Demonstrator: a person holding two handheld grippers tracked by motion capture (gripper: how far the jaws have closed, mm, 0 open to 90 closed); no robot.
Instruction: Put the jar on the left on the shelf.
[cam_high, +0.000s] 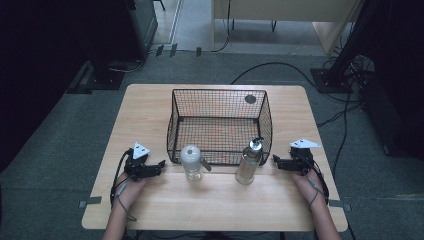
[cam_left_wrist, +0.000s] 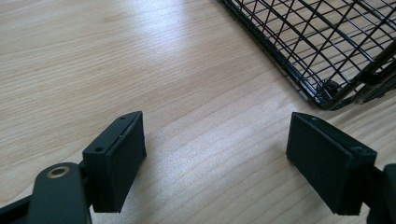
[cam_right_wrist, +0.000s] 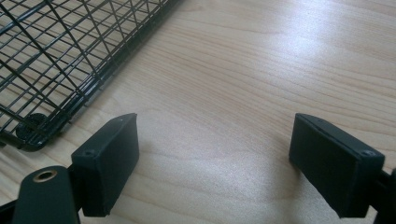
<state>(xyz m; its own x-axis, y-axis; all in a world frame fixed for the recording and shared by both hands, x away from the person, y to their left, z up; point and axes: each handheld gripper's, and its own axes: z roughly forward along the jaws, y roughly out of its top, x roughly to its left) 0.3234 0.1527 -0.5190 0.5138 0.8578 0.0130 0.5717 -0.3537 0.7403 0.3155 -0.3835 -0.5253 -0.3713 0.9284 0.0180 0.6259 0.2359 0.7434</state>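
Seemingly unlabelled bottles beside basket

Two clear bottles upright before wire basket: white-capped bottle, pump-top bottle.

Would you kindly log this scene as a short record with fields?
surface: light wooden table
container: black wire mesh basket, upright, mid-table
front left item: clear jar with rounded white lid
front right item: clear bottle with metal stopper
left claw: open, nothing between jaws
right claw: open, nothing between jaws
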